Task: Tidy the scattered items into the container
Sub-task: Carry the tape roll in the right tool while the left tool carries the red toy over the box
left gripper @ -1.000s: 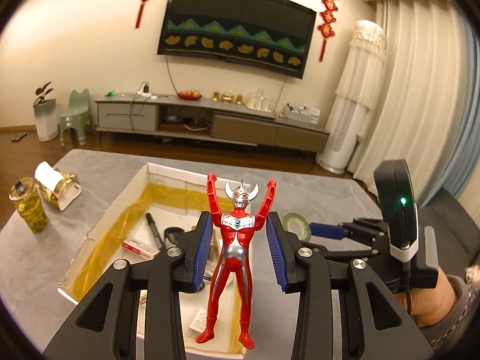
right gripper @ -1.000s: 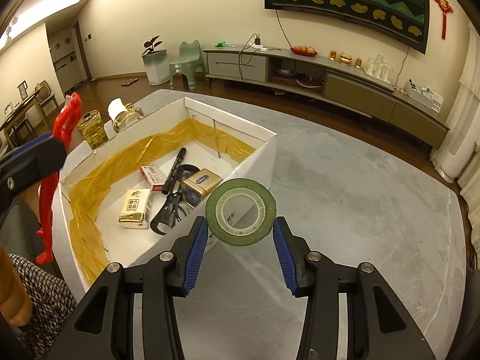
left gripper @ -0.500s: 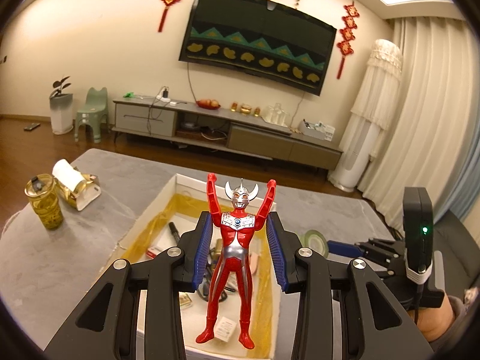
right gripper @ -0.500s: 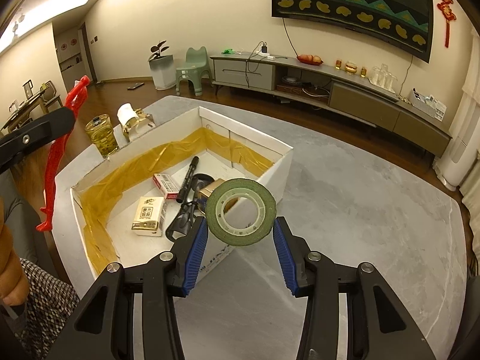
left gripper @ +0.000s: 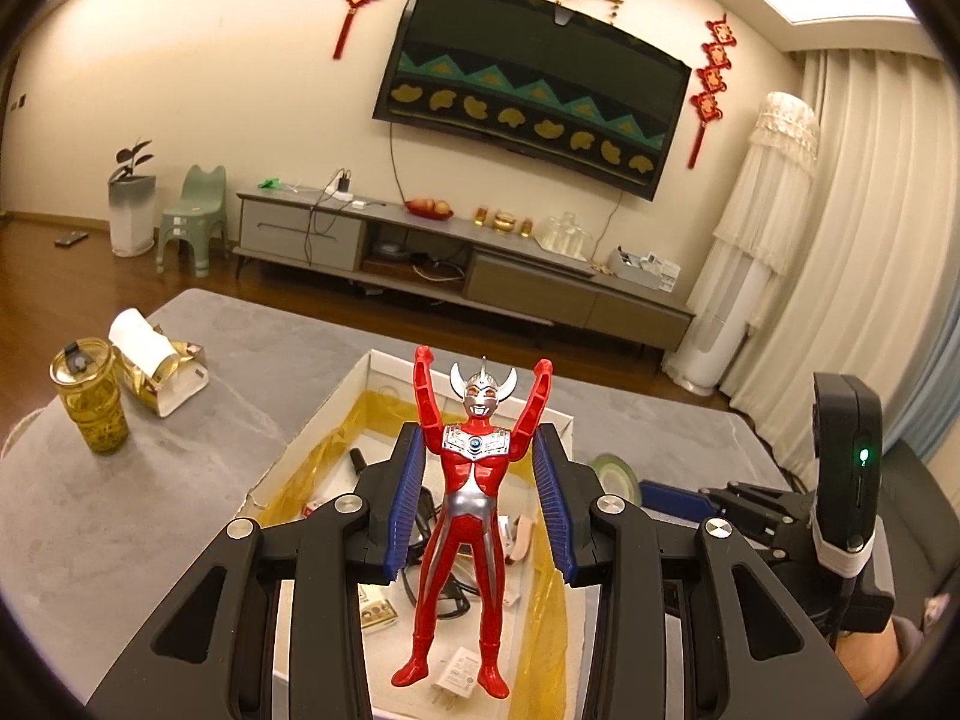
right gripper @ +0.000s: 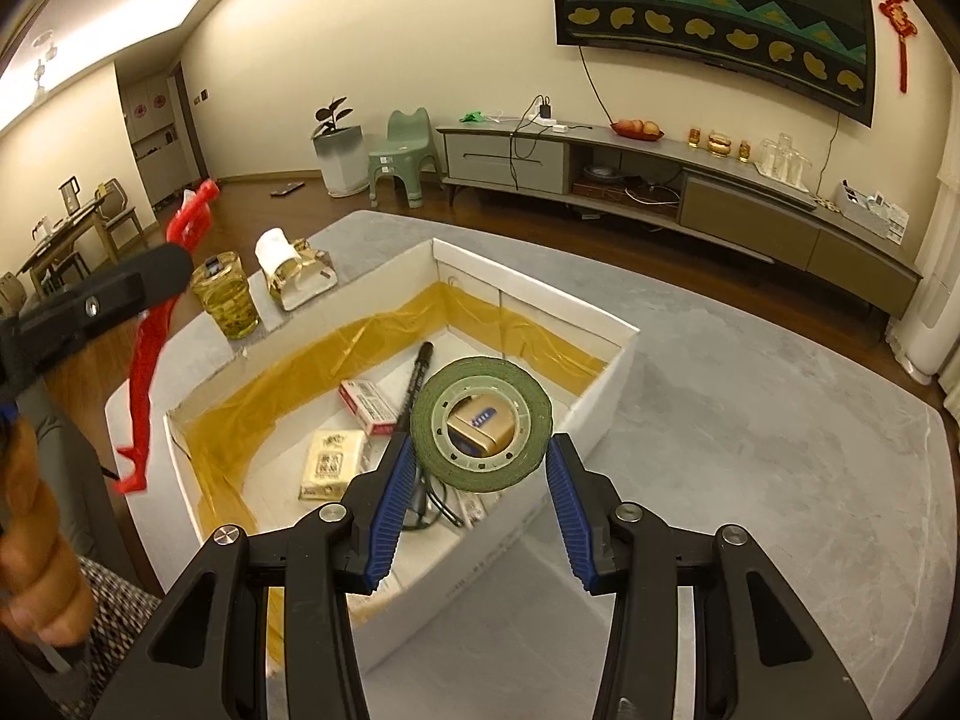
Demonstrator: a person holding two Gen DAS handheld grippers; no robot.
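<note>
A grey table in a living room carried the white box, the landmark here. Inside it already lay a marker, a red packet, a yellow packet and other small items. The left gripper was clenched on the red figure above the box; the right gripper gripped the green tape roll over the box's near edge. By my judgement, only these two remained to be dropped in.

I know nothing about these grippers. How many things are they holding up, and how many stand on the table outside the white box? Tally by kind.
red toy figure: 1
green tape roll: 1
yellow cup: 1
tissue holder: 1
Total: 4
</note>
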